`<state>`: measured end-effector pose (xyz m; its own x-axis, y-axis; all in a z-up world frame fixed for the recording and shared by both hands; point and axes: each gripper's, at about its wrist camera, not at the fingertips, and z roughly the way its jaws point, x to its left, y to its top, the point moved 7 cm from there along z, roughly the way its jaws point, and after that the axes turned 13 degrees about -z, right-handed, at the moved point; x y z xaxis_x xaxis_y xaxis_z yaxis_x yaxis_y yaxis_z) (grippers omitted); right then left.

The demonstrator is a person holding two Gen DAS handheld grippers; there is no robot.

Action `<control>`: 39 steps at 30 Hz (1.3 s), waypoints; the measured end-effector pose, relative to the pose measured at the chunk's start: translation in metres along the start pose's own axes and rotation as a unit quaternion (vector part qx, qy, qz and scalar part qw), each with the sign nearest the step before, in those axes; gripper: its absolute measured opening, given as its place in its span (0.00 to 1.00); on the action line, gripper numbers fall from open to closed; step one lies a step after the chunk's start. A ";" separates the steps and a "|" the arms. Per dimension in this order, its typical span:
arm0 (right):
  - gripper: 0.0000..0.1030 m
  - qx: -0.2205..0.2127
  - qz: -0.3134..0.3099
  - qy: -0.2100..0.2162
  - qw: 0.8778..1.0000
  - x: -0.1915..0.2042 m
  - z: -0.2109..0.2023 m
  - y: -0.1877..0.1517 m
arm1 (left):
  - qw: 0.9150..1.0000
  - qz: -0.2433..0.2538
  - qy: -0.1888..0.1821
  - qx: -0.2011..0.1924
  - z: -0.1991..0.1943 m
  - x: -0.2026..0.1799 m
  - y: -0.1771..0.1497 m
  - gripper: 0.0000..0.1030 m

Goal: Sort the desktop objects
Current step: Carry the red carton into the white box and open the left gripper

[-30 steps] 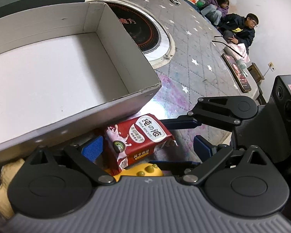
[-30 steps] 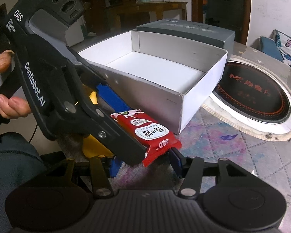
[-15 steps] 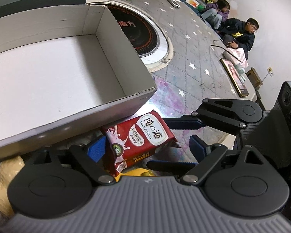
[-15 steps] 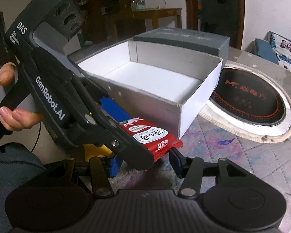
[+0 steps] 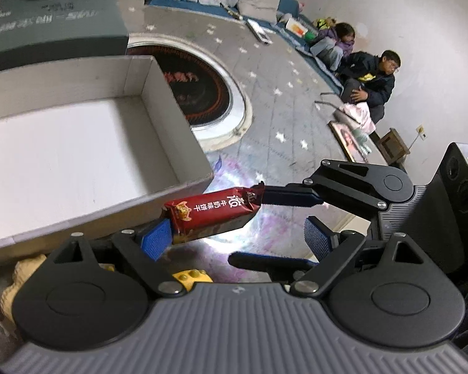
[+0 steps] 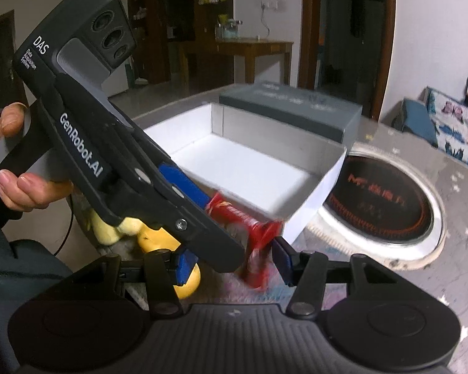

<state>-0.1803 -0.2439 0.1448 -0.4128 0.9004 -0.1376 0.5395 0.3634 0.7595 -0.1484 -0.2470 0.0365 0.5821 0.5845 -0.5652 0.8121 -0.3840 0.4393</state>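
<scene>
A red biscuit pack (image 5: 212,212) stands tipped on its edge in front of the white open box (image 5: 184,131). One end rests against the left pad of my left gripper (image 5: 237,241), which is open wide. The other end touches the upper finger (image 5: 293,200) of my right gripper, which comes in from the right. In the right wrist view the pack (image 6: 237,221) is blurred. Its lower end lies between the pads of my open right gripper (image 6: 232,263), close to the right pad. The left gripper's blue finger (image 6: 184,180) sits above the pack.
A grey box lid (image 5: 46,31) lies behind the white box, and a round black hob (image 5: 202,93) is set in the tabletop. A yellow toy (image 6: 159,237) and a cream plush (image 6: 106,230) lie under the left gripper. Two people (image 5: 368,78) sit at the far right.
The biscuit pack lay flat with its label up; now it is turned onto its edge and its front end is raised. Both cameras have risen and tilted up a little.
</scene>
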 end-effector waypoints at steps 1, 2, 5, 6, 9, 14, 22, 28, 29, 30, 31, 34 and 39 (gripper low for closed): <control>0.53 -0.004 -0.003 -0.005 1.000 -0.001 0.000 0.003 | 1.000 0.001 0.000 -0.003 -0.002 -0.001 0.001 0.87; 0.53 -0.007 -0.004 -0.009 1.000 -0.002 -0.001 0.006 | 1.000 0.000 0.000 -0.004 -0.002 -0.001 0.002 0.87; 0.53 -0.009 0.001 -0.014 1.000 -0.005 0.003 0.010 | 1.000 -0.009 -0.001 -0.005 -0.002 -0.001 0.003 0.87; 0.53 -0.009 0.004 -0.014 1.000 -0.006 0.004 0.011 | 1.000 -0.010 -0.001 -0.006 -0.003 -0.001 0.003 0.87; 0.52 -0.010 0.003 -0.018 1.000 -0.005 0.005 0.013 | 1.000 -0.011 -0.003 -0.009 -0.007 -0.003 0.002 0.87; 0.51 -0.020 0.008 -0.026 0.999 -0.005 -0.004 0.015 | 1.000 -0.009 -0.012 -0.017 -0.016 -0.010 0.002 0.87; 0.51 -0.051 0.008 -0.043 0.998 -0.009 -0.015 0.033 | 0.999 -0.005 -0.017 -0.052 -0.038 -0.019 0.012 0.87; 0.51 -0.080 0.005 -0.050 0.996 -0.018 -0.012 0.057 | 0.997 -0.008 -0.006 -0.083 -0.051 -0.012 0.033 0.87; 0.51 -0.084 0.004 -0.051 0.995 -0.020 -0.010 0.061 | 0.996 -0.009 -0.004 -0.088 -0.052 -0.010 0.036 0.87; 0.51 -0.087 0.004 -0.051 0.995 -0.022 -0.007 0.065 | 0.996 -0.010 -0.002 -0.093 -0.054 -0.008 0.040 0.87; 0.51 -0.089 0.005 -0.050 0.995 -0.025 -0.003 0.068 | 0.995 -0.011 0.000 -0.098 -0.055 -0.007 0.044 0.87; 0.51 -0.090 0.007 -0.047 0.995 -0.034 0.012 0.077 | 0.994 -0.015 0.010 -0.104 -0.052 0.004 0.057 0.87; 0.51 -0.085 0.018 -0.036 0.996 -0.051 0.042 0.087 | 0.994 -0.036 0.024 -0.099 -0.035 0.032 0.081 0.87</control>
<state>-0.0811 -0.2480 0.1913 -0.3386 0.9291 -0.1490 0.4188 0.2905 0.8604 -0.0651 -0.2339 0.0785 0.5169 0.6411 -0.5673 0.8247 -0.1951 0.5309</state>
